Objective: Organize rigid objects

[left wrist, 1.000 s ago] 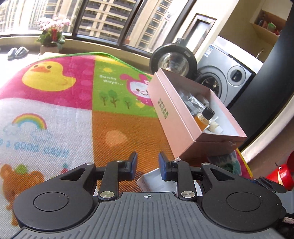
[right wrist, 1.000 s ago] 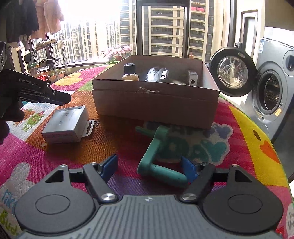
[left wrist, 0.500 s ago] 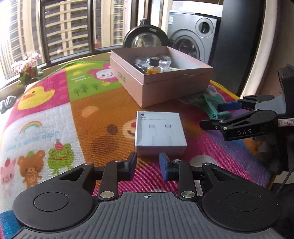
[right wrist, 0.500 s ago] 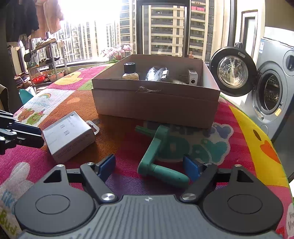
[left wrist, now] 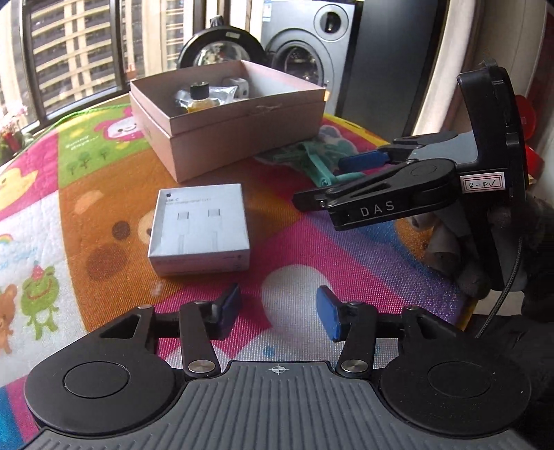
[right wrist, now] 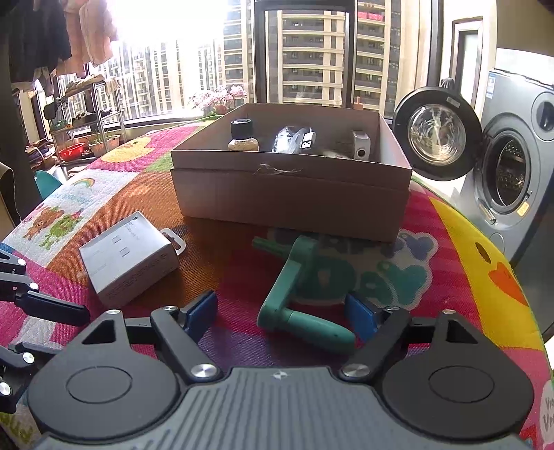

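The left claw (left wrist: 278,306) has just been opening, nothing between its jaws; the white cable box (left wrist: 200,228) lies centre frame. The right claw (right wrist: 282,316) stands open around the green handle (right wrist: 301,304), lower centre.

Balcony laundry corner around a cartoon play mat

A bright play mat (right wrist: 460,249) printed with a duck, rainbow, bears and frogs covers the surface. At the far right a grey washing machine (right wrist: 512,173) stands with its round glass door (right wrist: 434,133) swung open to the left. Beyond the mat's far edge, pink flowers (right wrist: 221,98) sit by the tall windows (right wrist: 304,52), which look out on apartment blocks. At the far left a metal rack (right wrist: 86,114) holds assorted items, with clothes (right wrist: 62,31) hanging above it.
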{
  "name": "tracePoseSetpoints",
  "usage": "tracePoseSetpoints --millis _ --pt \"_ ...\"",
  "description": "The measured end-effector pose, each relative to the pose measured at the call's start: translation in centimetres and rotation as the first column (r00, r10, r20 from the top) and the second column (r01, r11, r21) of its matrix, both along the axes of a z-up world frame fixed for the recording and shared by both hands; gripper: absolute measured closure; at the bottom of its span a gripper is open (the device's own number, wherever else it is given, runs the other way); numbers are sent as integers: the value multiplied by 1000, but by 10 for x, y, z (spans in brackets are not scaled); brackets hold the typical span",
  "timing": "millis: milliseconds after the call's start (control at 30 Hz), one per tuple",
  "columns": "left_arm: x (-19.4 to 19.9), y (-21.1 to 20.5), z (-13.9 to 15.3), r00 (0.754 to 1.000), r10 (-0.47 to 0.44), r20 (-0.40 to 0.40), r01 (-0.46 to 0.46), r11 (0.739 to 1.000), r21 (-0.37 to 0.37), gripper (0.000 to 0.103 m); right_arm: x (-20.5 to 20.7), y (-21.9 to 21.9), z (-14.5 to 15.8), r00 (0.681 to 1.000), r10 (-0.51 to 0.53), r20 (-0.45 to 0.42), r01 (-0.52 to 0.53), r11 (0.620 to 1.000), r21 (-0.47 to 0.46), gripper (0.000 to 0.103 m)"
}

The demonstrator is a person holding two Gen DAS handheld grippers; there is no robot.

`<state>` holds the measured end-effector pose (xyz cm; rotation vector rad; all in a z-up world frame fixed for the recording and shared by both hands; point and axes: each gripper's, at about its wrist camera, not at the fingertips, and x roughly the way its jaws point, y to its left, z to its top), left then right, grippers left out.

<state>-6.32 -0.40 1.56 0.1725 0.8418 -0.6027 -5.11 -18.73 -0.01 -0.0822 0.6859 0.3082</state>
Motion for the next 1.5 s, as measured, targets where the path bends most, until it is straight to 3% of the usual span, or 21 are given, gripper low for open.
tracePoseSetpoints --millis 100,267,367,433,533,600,800,1100,1233,1500 --pt "-3 -6 1 1000 -12 0 12 1000 7 35 0 0 0 1000 0 0 0 1000 3 22" --pt "-9 -4 14 999 -10 51 10 1000 -1 41 -1 -2 1 1000 -4 0 4 1000 16 22" --pt "-6 6 26 989 75 130 -72 997 -25 41 -1 -3 0 1000 -6 -1 6 1000 24 22" --pt "6 16 30 969 178 171 -173 984 -44 41 -1 -3 0 1000 -6 -1 6 1000 24 22" --pt "27 31 28 946 290 144 -274 955 -116 41 -1 -3 1 1000 -8 -1 8 1000 26 22" --pt "38 36 26 942 312 120 -295 945 -142 42 -1 -4 1 1000 -10 -2 10 999 30 22" --pt "47 21 12 966 245 86 -238 967 -91 39 -1 -4 1 1000 -11 -2 11 999 31 22" --pt "47 6 11 973 201 112 -195 979 -62 36 -1 -6 1 1000 -10 -4 10 999 44 21" --pt "44 7 15 977 182 107 -172 980 -97 38 0 -7 2 1000 -12 -6 13 998 54 21" --pt "38 -8 12 978 134 157 -132 991 -21 37 0 -9 1 1000 -17 -6 17 998 65 21"
